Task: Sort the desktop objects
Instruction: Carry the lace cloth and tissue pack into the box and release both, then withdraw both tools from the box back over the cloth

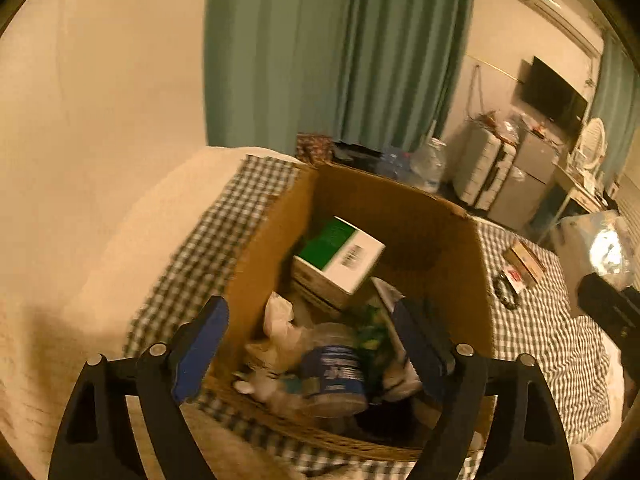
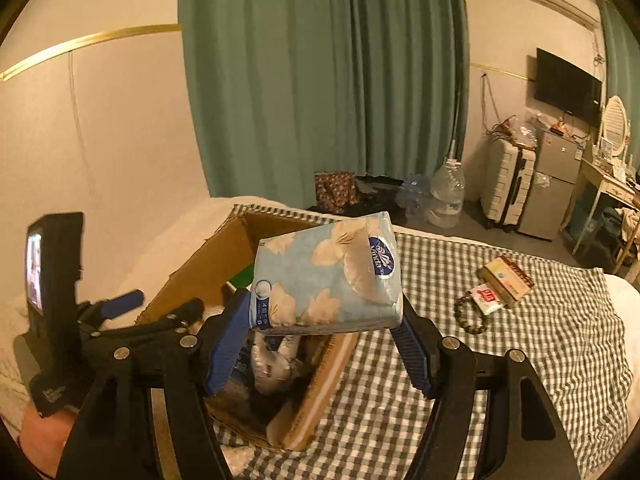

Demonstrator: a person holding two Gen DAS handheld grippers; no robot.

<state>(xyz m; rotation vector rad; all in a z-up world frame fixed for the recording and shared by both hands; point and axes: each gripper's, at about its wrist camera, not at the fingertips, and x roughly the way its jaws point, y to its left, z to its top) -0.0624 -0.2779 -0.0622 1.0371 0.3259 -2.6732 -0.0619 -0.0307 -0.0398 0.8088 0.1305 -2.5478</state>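
In the left wrist view, the left gripper [image 1: 308, 354] hangs over an open cardboard box [image 1: 436, 220] that stands on a green-and-white checked cloth [image 1: 536, 320]. Its blue-padded jaws are spread wide with nothing between them. Inside the box lie a green-and-white carton [image 1: 340, 258], a blue-labelled jar [image 1: 334, 372] and crumpled white plastic [image 1: 280, 320].

In the right wrist view, the right gripper [image 2: 320, 344] is clamped on a light-blue Vinda tissue pack [image 2: 326, 276], held above the near right corner of the cardboard box [image 2: 224, 252]. On the checked cloth [image 2: 520, 360] to the right, well apart from the box, lie a small flat carton [image 2: 506, 280], a red-and-white sachet [image 2: 488, 298] touching it, and a dark beaded bracelet [image 2: 472, 314] just beside.
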